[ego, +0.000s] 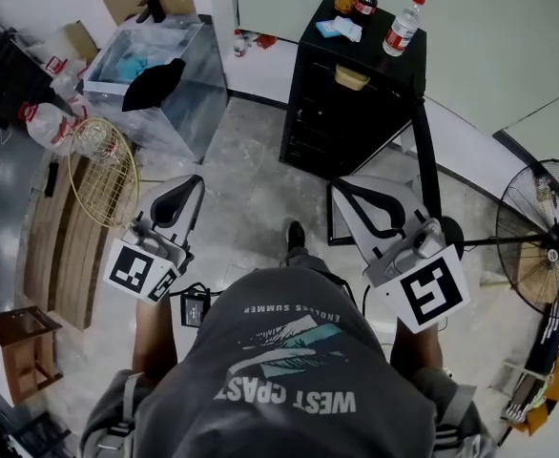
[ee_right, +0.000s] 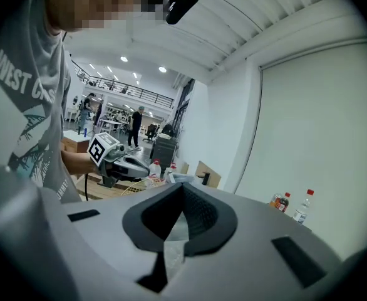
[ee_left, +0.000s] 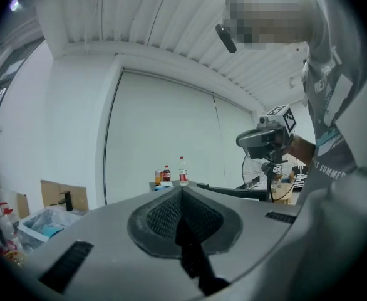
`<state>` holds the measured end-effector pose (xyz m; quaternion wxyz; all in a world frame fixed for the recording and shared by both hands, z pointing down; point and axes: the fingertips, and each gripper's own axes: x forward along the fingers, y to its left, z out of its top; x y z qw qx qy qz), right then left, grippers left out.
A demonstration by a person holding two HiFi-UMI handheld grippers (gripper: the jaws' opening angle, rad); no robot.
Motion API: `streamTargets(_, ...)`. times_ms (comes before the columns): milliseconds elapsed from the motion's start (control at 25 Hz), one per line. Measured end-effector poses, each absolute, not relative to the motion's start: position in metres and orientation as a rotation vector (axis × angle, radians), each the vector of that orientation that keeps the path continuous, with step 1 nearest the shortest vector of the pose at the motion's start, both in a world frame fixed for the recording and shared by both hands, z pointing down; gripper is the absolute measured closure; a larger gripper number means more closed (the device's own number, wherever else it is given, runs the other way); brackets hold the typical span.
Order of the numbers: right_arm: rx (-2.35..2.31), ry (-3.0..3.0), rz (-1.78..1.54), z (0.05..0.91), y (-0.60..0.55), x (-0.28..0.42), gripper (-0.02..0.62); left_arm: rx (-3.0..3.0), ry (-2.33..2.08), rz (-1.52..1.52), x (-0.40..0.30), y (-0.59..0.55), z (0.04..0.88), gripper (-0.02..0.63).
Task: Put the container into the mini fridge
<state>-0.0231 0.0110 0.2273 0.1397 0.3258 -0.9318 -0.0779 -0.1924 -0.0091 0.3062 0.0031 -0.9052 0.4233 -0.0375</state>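
Note:
The black mini fridge [ego: 341, 113] stands on the floor ahead of me, its door [ego: 421, 160] swung open to the right. A small tan container [ego: 352, 77] rests at the front edge of its top. My left gripper [ego: 189, 185] is held at waist height left of the fridge, jaws shut and empty; its own view shows the tips [ee_left: 182, 190] meeting. My right gripper [ego: 342, 192] hovers in front of the fridge, also shut with nothing in it, tips together [ee_right: 183, 187]. Both point up and forward, well short of the container.
On the fridge top stand a clear water bottle [ego: 403, 25], two dark drink bottles [ego: 356, 1] and a blue-white packet [ego: 340, 29]. At the left are a clear plastic bin [ego: 155, 65], a wire fan guard [ego: 103, 170] and wooden planks [ego: 65, 246]. A floor fan [ego: 547, 227] stands at the right.

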Motion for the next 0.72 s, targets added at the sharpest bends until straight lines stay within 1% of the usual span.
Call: streamTargets(720, 0.967, -2.681, -0.243, 0.228, 0.021, -0.023, 0.569, -2.873, 1.278, -0.126, -0.185, 0.004, 0.308, 0.592)
